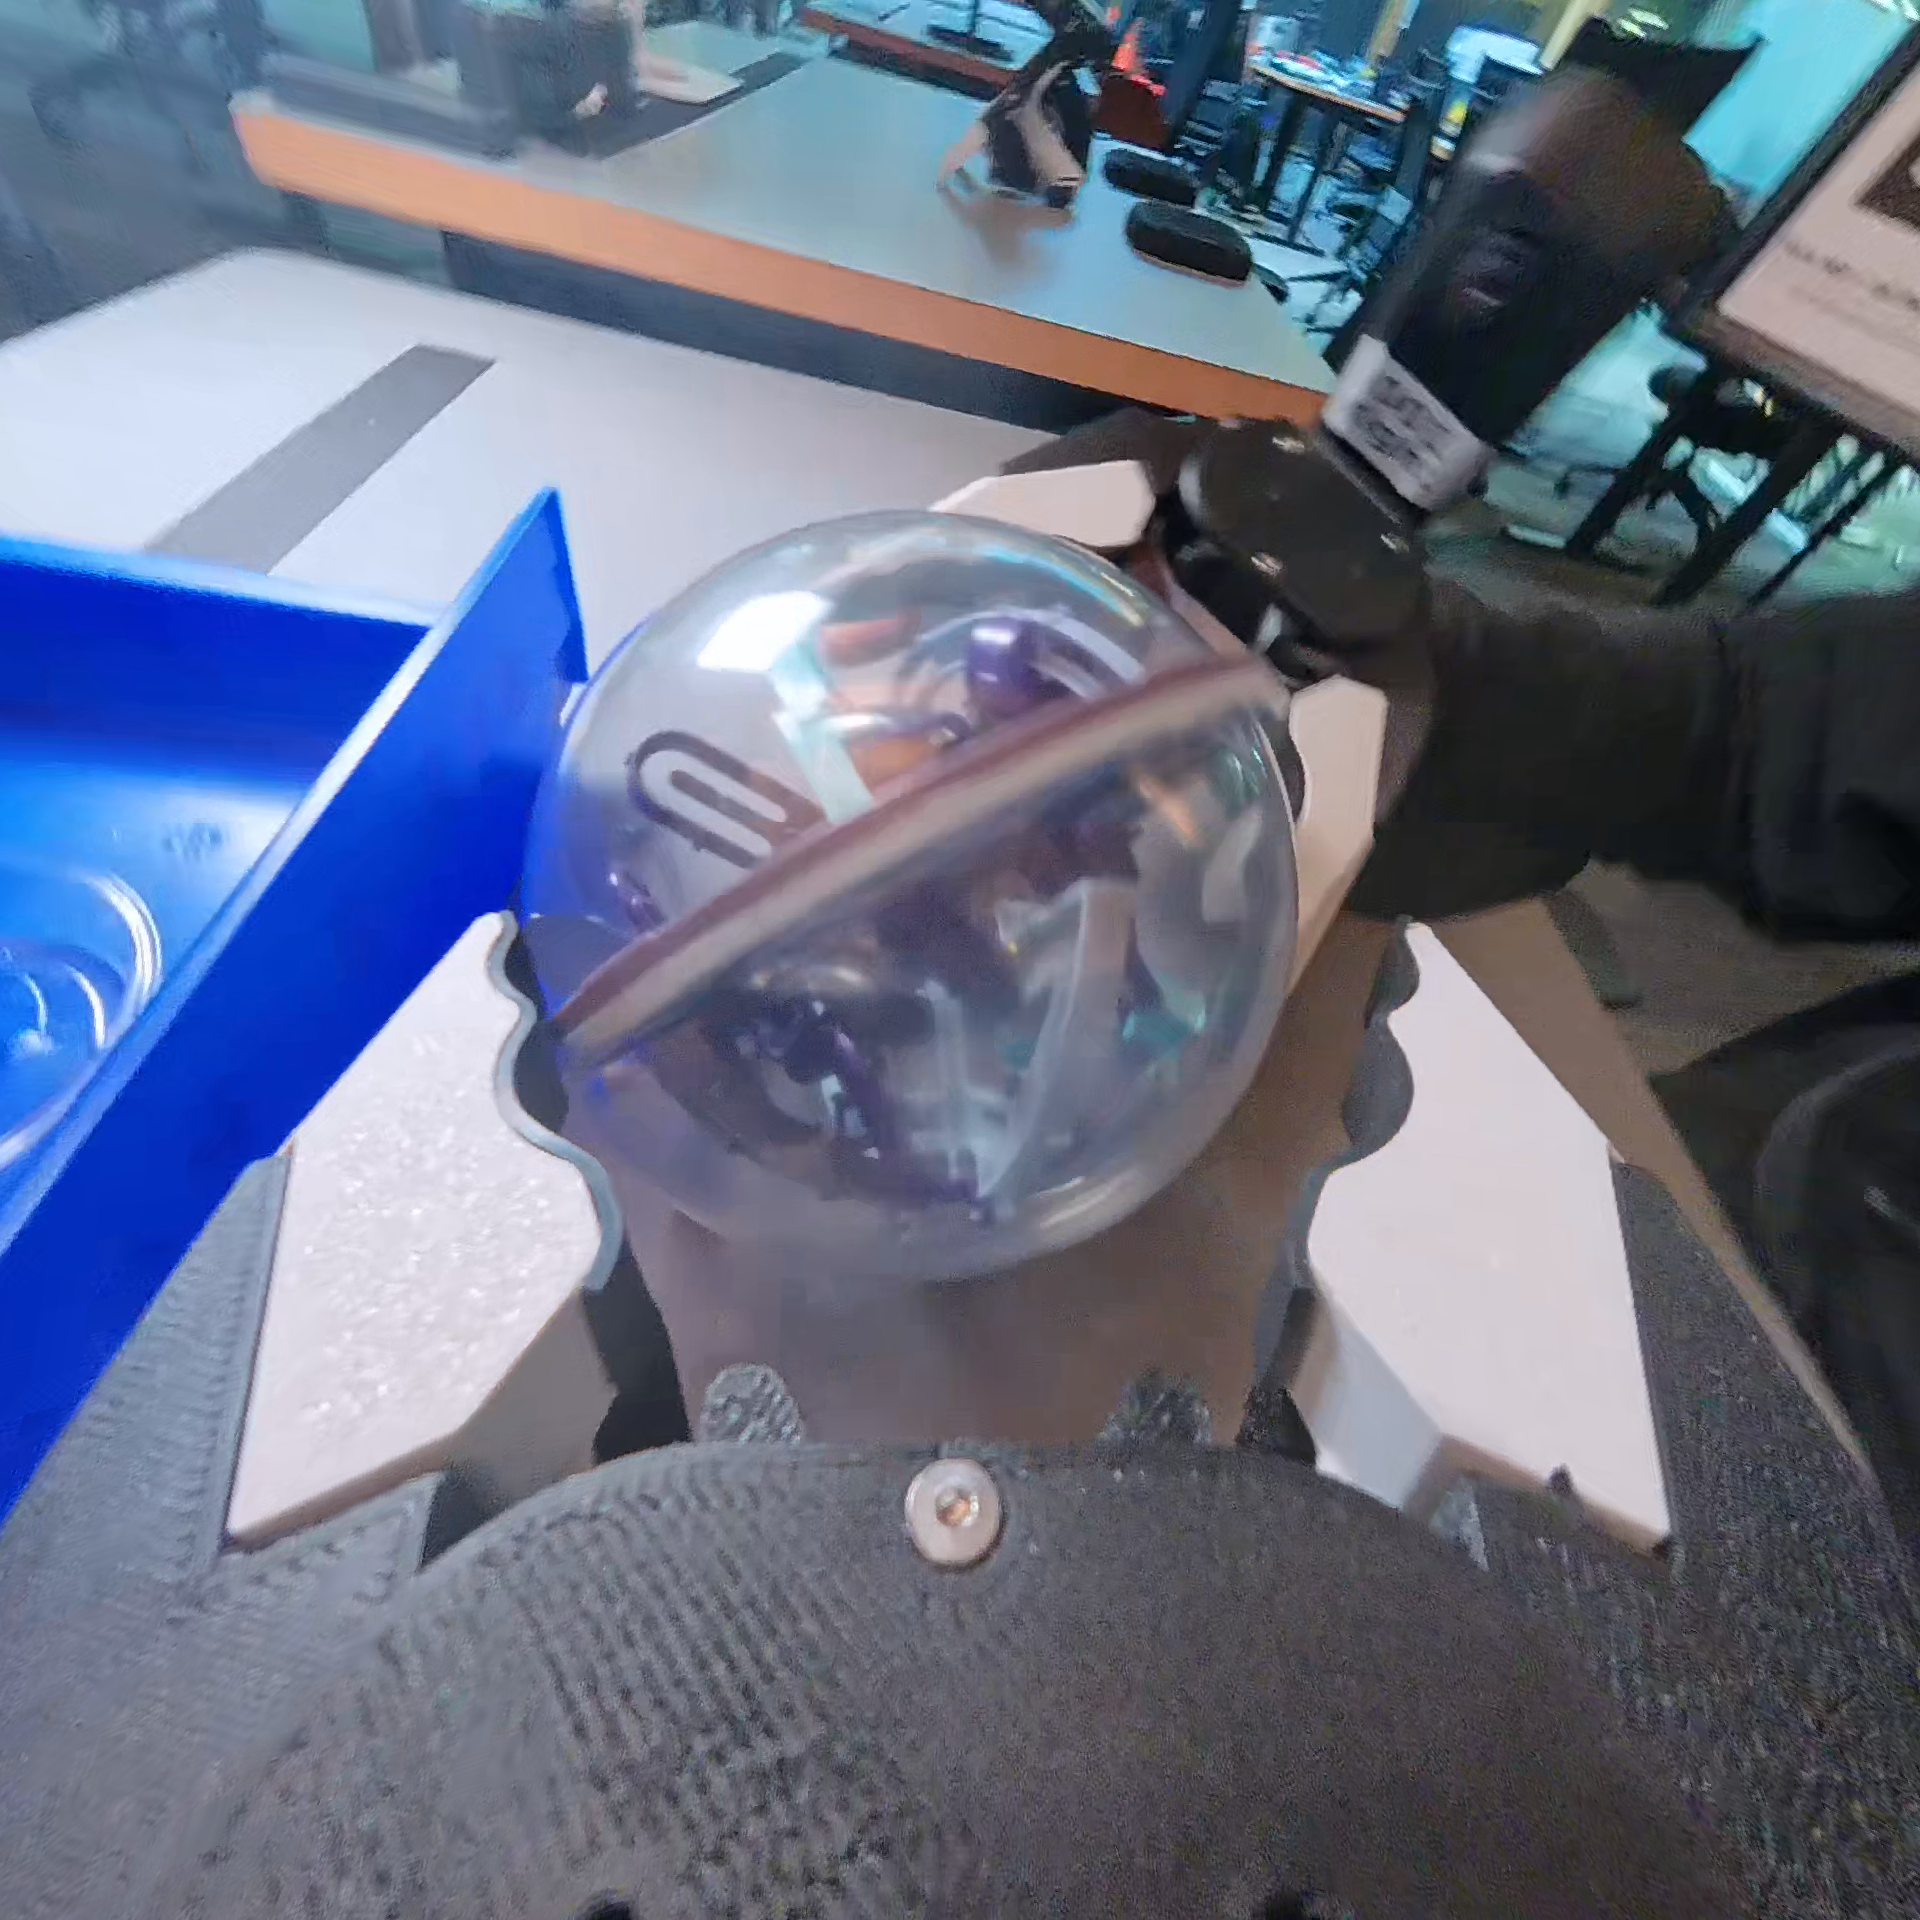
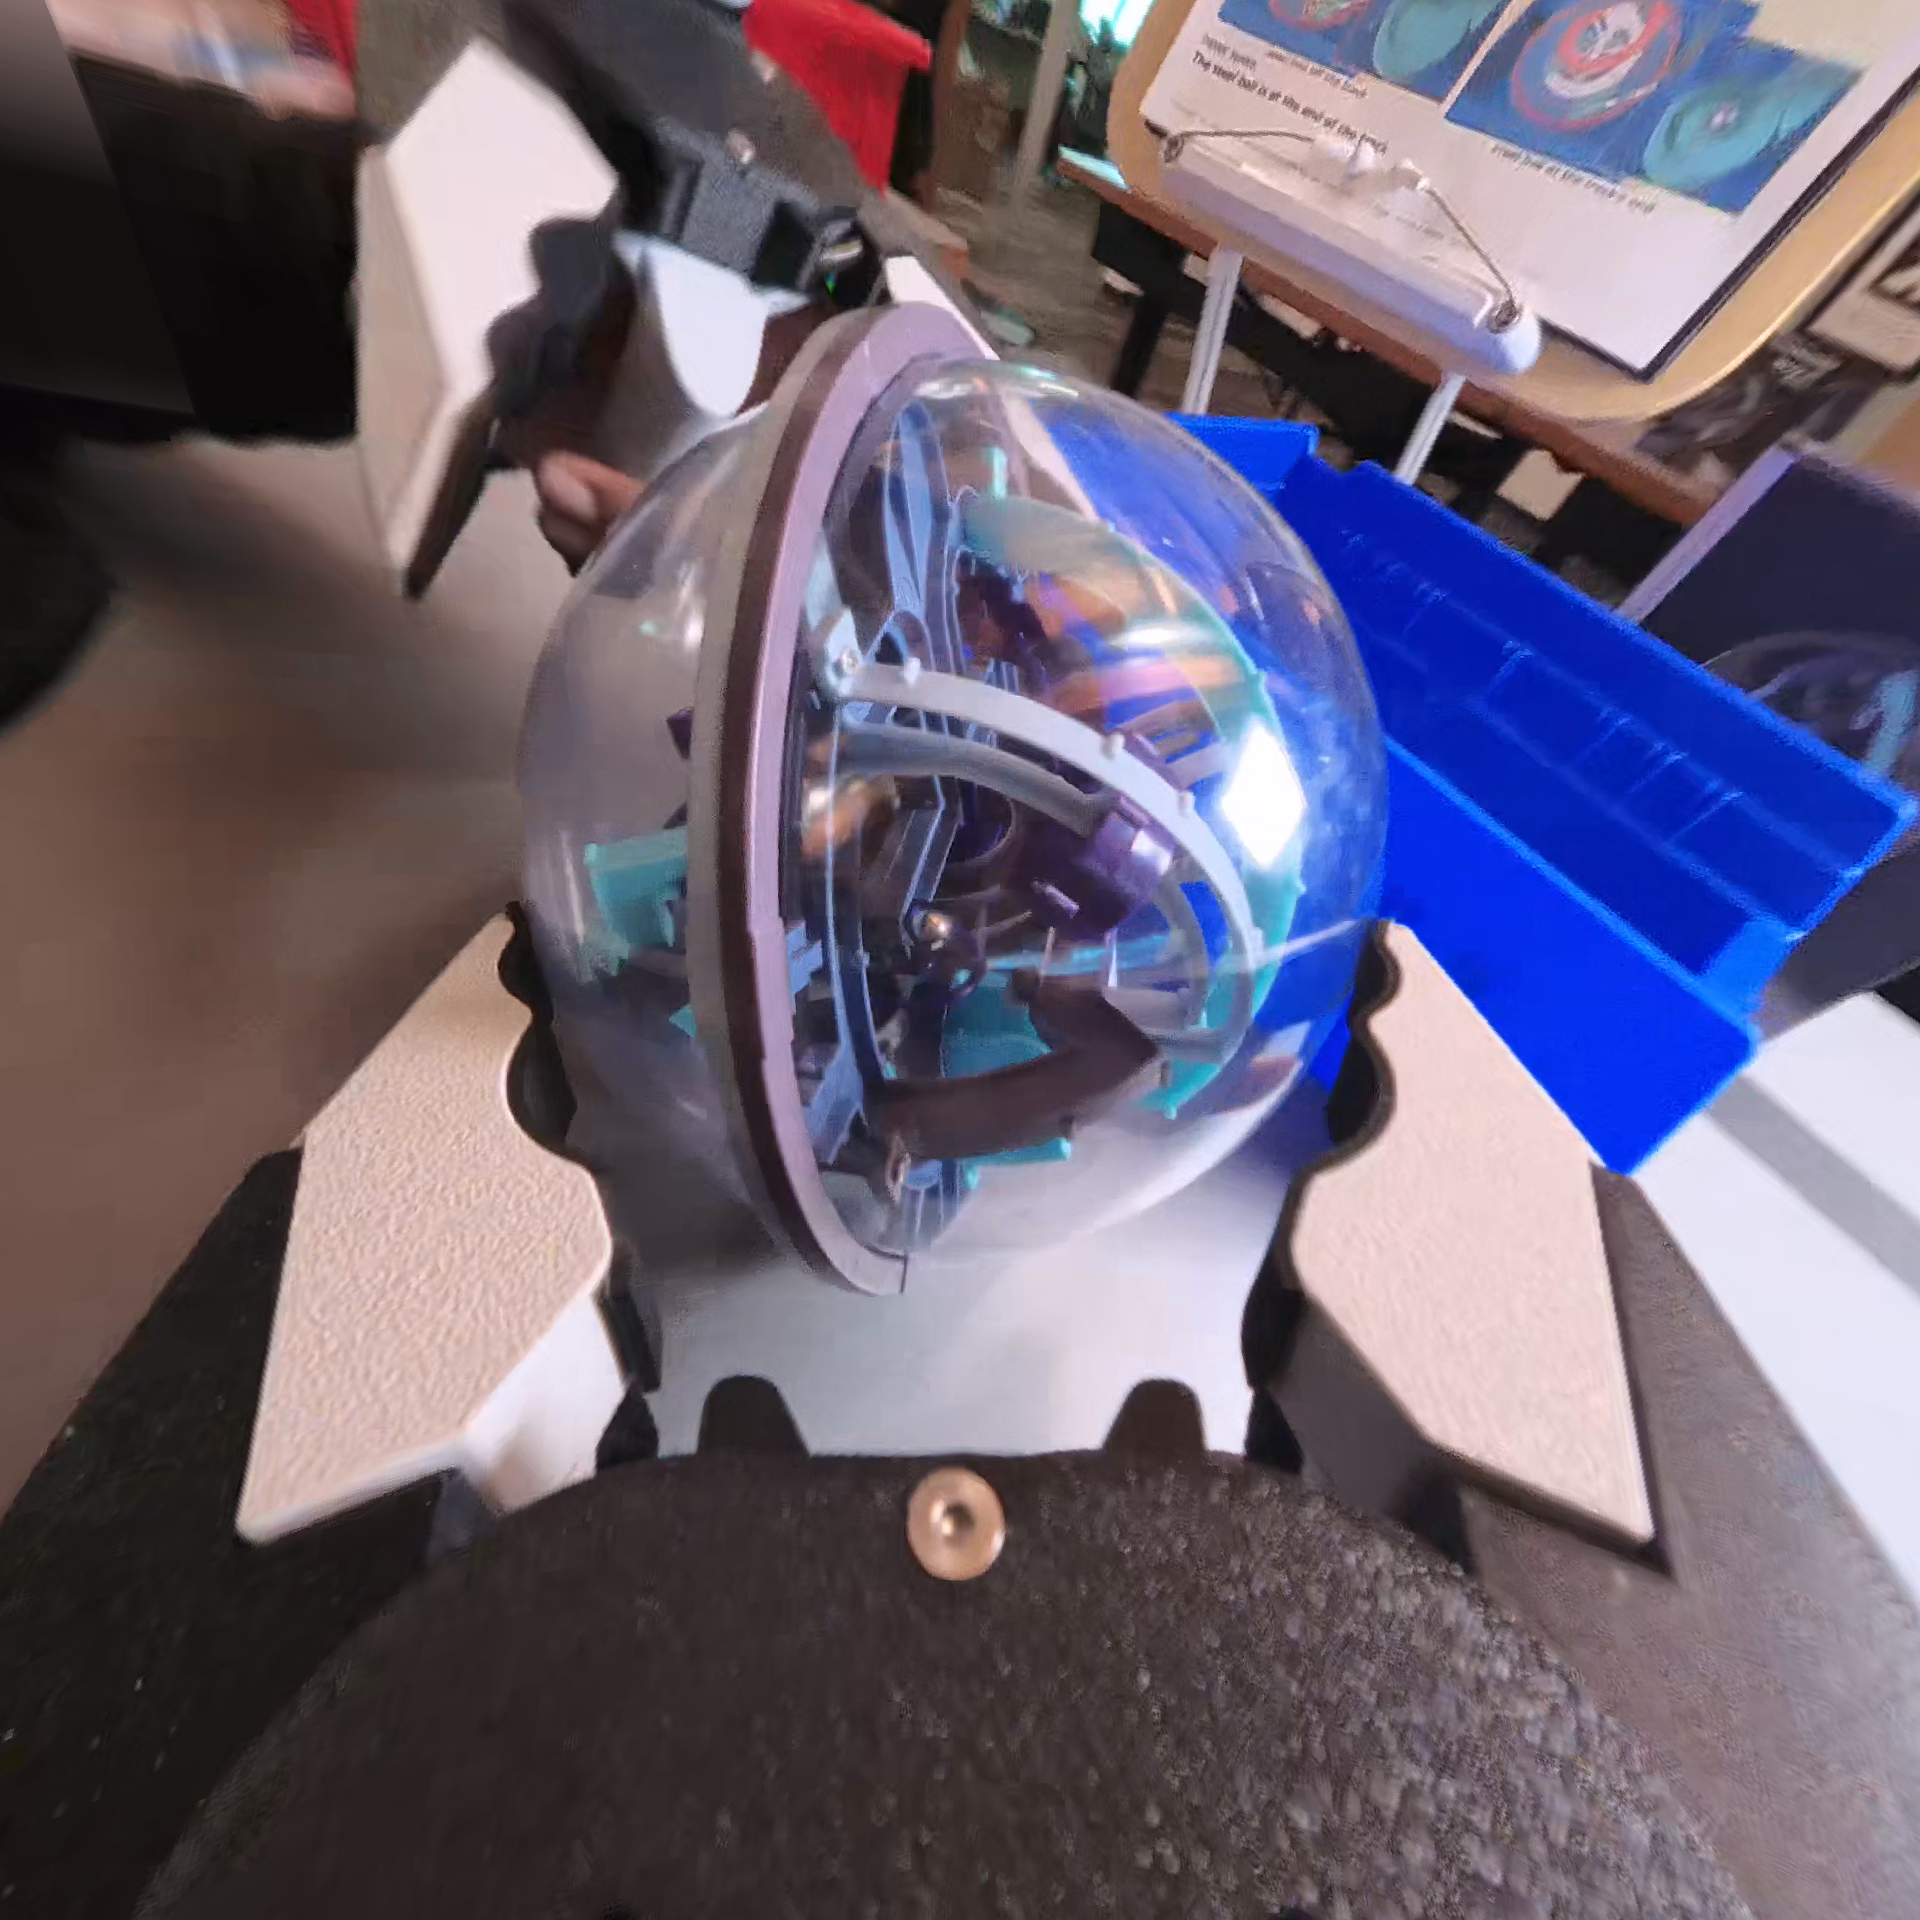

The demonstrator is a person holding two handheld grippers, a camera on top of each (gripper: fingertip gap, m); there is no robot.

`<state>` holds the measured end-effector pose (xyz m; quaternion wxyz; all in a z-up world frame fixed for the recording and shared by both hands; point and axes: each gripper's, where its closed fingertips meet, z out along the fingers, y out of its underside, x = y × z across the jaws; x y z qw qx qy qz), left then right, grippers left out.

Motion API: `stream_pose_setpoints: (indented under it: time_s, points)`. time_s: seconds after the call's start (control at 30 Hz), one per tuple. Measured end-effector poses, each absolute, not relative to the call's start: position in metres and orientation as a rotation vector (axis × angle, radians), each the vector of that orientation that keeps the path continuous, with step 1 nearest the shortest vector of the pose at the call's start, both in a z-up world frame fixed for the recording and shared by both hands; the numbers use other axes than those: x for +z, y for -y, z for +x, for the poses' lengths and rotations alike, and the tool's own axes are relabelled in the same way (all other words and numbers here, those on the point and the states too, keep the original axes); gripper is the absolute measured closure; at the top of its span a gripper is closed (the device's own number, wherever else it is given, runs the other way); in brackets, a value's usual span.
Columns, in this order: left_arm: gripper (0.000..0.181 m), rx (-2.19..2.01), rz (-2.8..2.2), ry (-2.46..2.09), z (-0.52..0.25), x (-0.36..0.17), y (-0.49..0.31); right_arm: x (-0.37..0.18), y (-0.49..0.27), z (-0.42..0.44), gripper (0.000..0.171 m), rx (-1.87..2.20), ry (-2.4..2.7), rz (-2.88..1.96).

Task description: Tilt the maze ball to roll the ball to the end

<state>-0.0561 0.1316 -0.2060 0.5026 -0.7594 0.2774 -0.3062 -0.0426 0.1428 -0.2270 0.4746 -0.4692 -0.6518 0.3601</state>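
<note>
Clear plastic, slick and round, is what both tools bear on, and that is the main risk: the maze ball (image 1: 914,894) sits between the fingers of the left gripper (image 1: 935,997) and, on its far side, between those of the right gripper (image 2: 945,1029), so it is pinched from two opposite directions on curved walls. If one gripper turns faster than the other, I judge the sphere could slip or spin in the notched pads and drop onto the pale table (image 1: 644,457) below. The blue bin (image 1: 312,831) lies just beside the left gripper's left finger, touching or nearly touching the sphere, and a wide tilt could knock the shell against its wall. A sharp tilt could also send the small steel ball (image 2: 940,920), seen low in the tracks ahead of the right gripper, off its rail. Both views are blurred, so exact contact at the pads is hard to read; each pair of fingers looks closed against the shell rather than spread free of it. Counted from largest down: one table under the work, one blue bin, one maze ball with one equator band, two grippers with two fingers apiece, and one steel ball inside. A second clear dome (image 1: 62,1018) rests in the bin, left of the left gripper.
</note>
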Motion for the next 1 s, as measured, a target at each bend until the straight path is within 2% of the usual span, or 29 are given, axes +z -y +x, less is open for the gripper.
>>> stream_pose_setpoints:
  time_s: [0.13, 0.23, 0.3, 0.47, 0.67, 1.0]
  points:
    - [0.028, -0.601, -1.679, -0.871, -0.057, -0.217, -0.126, -0.224, -0.145, -0.040, 0.025, 1.097, 1.551, -1.199]
    - [0.039, -0.612, -1.588, -0.862, -0.063, -0.225, -0.130, -0.222, -0.143, -0.039, 0.027, 1.241, 1.522, -1.233]
    - [0.034, -0.679, -1.589, -0.829, -0.058, -0.227, -0.132, -0.224, -0.142, -0.038, 0.026, 1.309, 1.513, -1.255]
    - [0.034, -0.670, -1.573, -0.808, -0.055, -0.217, -0.129, -0.234, -0.137, -0.037, 0.024, 1.381, 1.543, -1.310]
    - [0.035, -0.696, -1.597, -0.734, -0.058, -0.213, -0.131, -0.232, -0.144, -0.030, 0.028, 1.136, 1.598, -1.298]
    - [0.036, -0.519, -1.501, -0.825, -0.055, -0.221, -0.122, -0.242, -0.138, -0.033, 0.023, 0.952, 1.654, -1.193]
